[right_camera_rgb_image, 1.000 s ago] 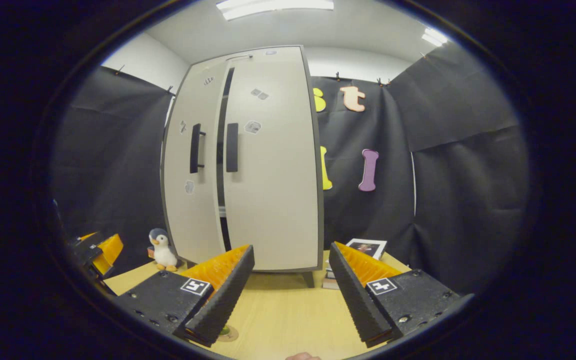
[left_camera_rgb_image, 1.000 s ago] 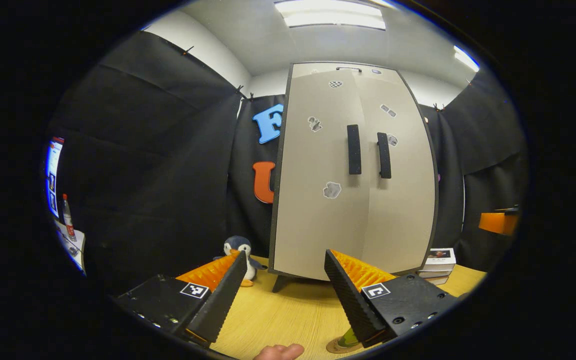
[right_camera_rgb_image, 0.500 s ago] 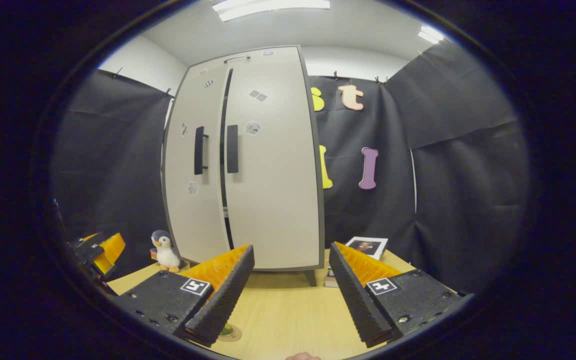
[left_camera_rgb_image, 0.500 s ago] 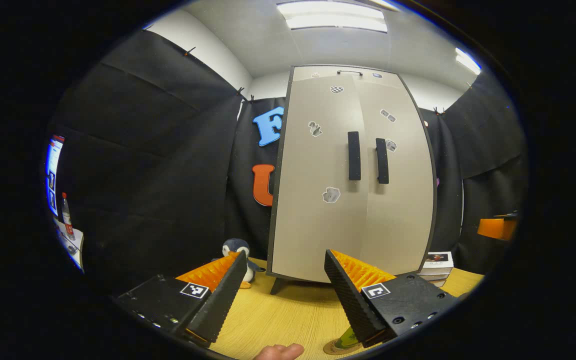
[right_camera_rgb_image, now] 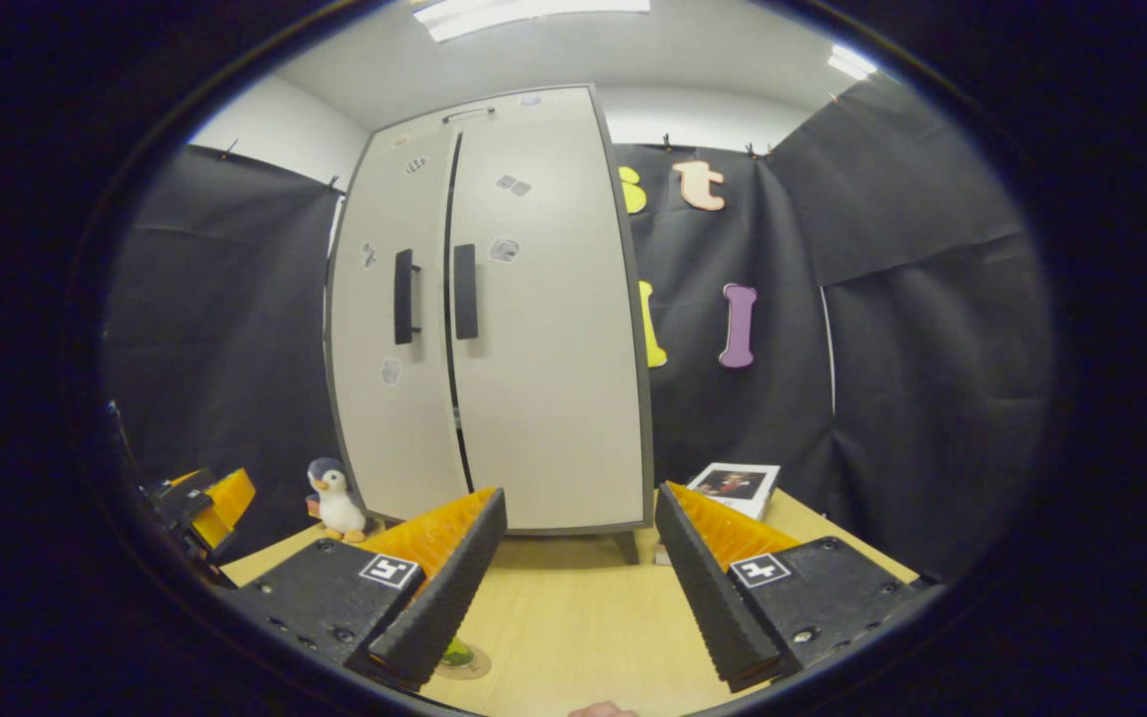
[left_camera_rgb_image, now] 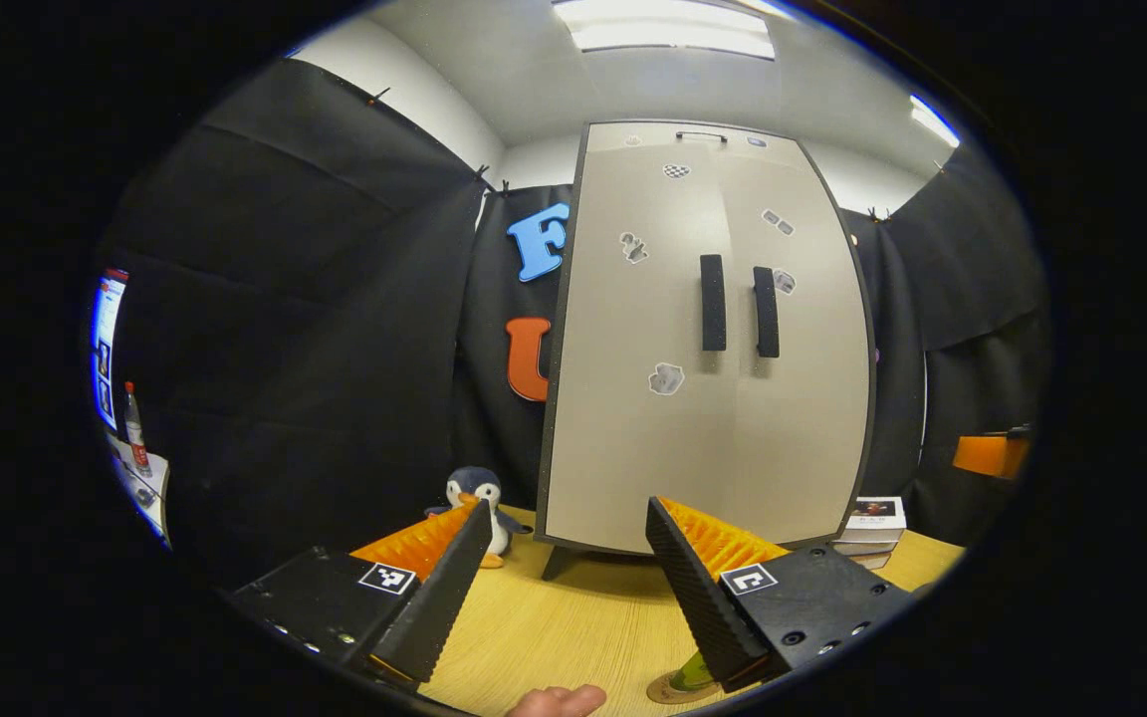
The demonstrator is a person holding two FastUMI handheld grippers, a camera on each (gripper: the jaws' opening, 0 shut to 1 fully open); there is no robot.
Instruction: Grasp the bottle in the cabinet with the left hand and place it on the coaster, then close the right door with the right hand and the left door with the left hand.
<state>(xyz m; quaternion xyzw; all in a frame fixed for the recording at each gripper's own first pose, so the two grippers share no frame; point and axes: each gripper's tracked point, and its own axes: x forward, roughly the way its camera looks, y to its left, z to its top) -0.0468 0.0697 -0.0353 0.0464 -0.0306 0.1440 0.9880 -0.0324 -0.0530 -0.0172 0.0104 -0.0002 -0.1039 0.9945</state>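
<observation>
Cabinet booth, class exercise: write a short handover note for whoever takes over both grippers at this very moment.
Left gripper: open, empty, above the wooden table.
Right gripper: open, empty, facing the cabinet.
Green bottle stands on the coaster near the table's front edge; only its base shows.
Done: bottle placed; right door looks shut.
Left: a dark slit remains beside the left door in the right gripper view; check it and push it fully closed.

A plush penguin (left_camera_rgb_image: 477,501) stands near the desk's (left_camera_rgb_image: 573,622) far left edge — upright, against the black cloth wall. A stack of books (left_camera_rgb_image: 870,521) lies at the far right corner. Off the desk, far left, a screen (left_camera_rgb_image: 106,344) glows.
</observation>
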